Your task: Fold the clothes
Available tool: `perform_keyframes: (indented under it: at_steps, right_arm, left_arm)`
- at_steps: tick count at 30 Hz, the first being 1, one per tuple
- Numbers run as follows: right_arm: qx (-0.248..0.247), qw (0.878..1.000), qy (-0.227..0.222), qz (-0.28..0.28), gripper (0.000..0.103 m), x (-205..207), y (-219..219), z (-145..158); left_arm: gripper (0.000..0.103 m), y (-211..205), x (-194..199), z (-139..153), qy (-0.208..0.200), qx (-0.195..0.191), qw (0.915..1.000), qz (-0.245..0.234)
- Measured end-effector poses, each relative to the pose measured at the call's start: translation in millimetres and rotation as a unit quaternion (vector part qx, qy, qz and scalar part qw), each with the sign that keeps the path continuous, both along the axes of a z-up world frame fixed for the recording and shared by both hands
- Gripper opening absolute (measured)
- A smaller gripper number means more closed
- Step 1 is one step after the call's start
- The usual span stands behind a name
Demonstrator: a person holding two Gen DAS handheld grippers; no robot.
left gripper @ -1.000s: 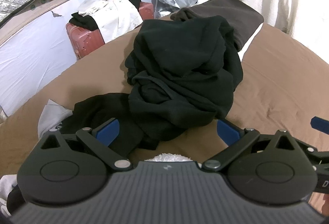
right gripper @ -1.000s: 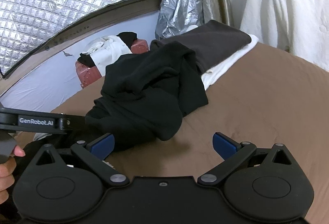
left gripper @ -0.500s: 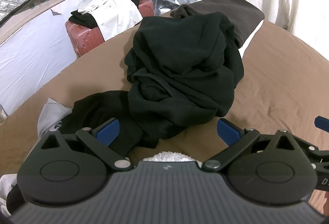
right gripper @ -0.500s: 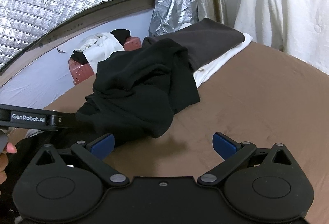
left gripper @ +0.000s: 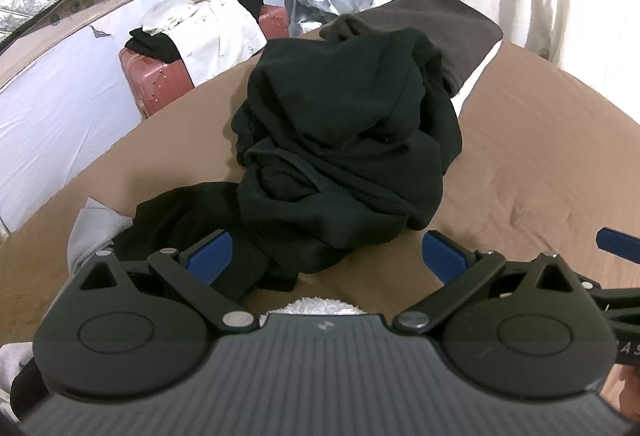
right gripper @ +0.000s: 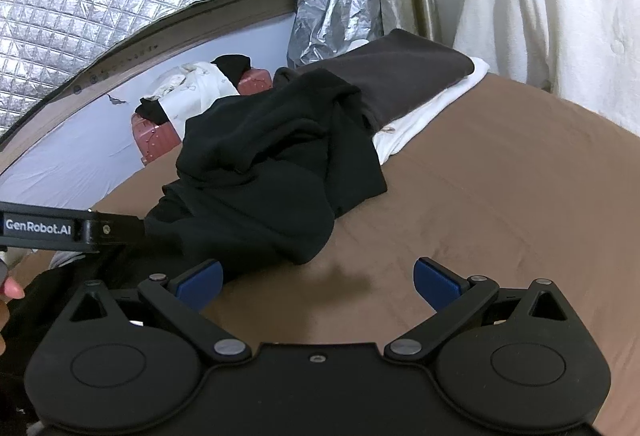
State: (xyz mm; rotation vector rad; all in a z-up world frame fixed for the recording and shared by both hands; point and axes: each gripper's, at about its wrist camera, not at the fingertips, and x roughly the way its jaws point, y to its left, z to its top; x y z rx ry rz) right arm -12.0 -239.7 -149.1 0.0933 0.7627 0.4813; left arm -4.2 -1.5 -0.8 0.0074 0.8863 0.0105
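Note:
A crumpled black garment lies in a heap on the brown bed sheet; it also shows in the right wrist view. My left gripper is open and empty, its blue pads just short of the heap's near edge. My right gripper is open and empty over bare sheet, to the right of the heap. A folded dark brown garment lies on a folded white one behind the heap.
A grey-white cloth lies at the left of the bed, and a white towel lies under my left gripper. A red suitcase piled with clothes stands beyond the bed. White bedding hangs at the right.
Both grippers have shifted slightly, so the black heap sits a little lower in the left view and further left in the right view. Both stay open.

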Motion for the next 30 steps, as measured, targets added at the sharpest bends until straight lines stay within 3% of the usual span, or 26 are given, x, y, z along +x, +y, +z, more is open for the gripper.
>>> perform_keyframes:
  at_steps: [3, 7, 8, 12, 15, 16, 17, 19, 24, 27, 29, 30]
  right_arm:
    - [0.066, 0.997, 0.019, 0.025, 0.103, 12.9, -5.5, -3.6]
    - [0.152, 0.986, 0.045, 0.058, 0.103, 30.2, -12.8, -8.5]
    - [0.174, 0.981, 0.052, 0.066, 0.103, 34.5, -14.6, -9.7]
    - [0.259, 0.958, 0.077, 0.098, 0.103, 51.7, -21.9, -14.5]
    - [0.309, 0.940, 0.102, 0.104, 0.103, 79.0, -21.8, -15.8]
    - [0.322, 0.935, 0.112, 0.099, 0.103, 92.8, -20.0, -15.6]
    - [0.328, 0.933, 0.123, 0.089, 0.103, 107.7, -16.1, -16.0]
    - [0.313, 0.937, 0.144, 0.061, 0.103, 139.7, 0.2, -21.1]
    - [0.291, 0.936, 0.199, 0.025, 0.103, 207.6, 46.2, -57.6]
    - [0.240, 0.952, 0.188, -0.010, 0.103, 233.4, 63.8, -73.4]
    - [0.195, 0.966, 0.164, -0.044, 0.100, 245.9, 68.7, -80.5]
    - [0.180, 0.971, 0.149, -0.055, 0.091, 250.5, 69.5, -82.7]
  left_arm:
    - [0.103, 2.7, 2.8, -2.1, 0.007, 0.003, 0.9991, 0.043]
    - [0.103, 13.0, 6.1, 1.8, -0.016, -0.019, 0.9984, 0.052]
    - [0.103, 16.0, 8.1, 2.0, -0.022, -0.022, 0.9981, 0.052]
    - [0.103, 31.2, 36.6, -2.1, -0.047, 0.049, 0.9943, 0.082]
    - [0.103, 55.1, 71.8, 3.1, -0.051, 0.058, 0.9901, 0.117]
    - [0.103, 70.6, 86.2, 4.4, -0.048, 0.019, 0.9907, 0.126]
    - [0.103, 87.6, 101.1, 5.5, -0.044, -0.029, 0.9895, 0.135]
    - [0.103, 113.6, 130.8, -2.8, -0.029, -0.077, 0.9838, 0.159]
    - [0.103, 143.1, 185.5, -51.7, 0.038, -0.047, 0.9803, 0.188]
    - [0.103, 159.6, 198.5, -80.8, 0.048, -0.066, 0.9774, 0.195]
    - [0.103, 177.6, 192.5, -91.6, 0.012, -0.111, 0.9656, 0.235]
    - [0.103, 188.5, 185.2, -94.1, -0.018, -0.140, 0.9538, 0.265]
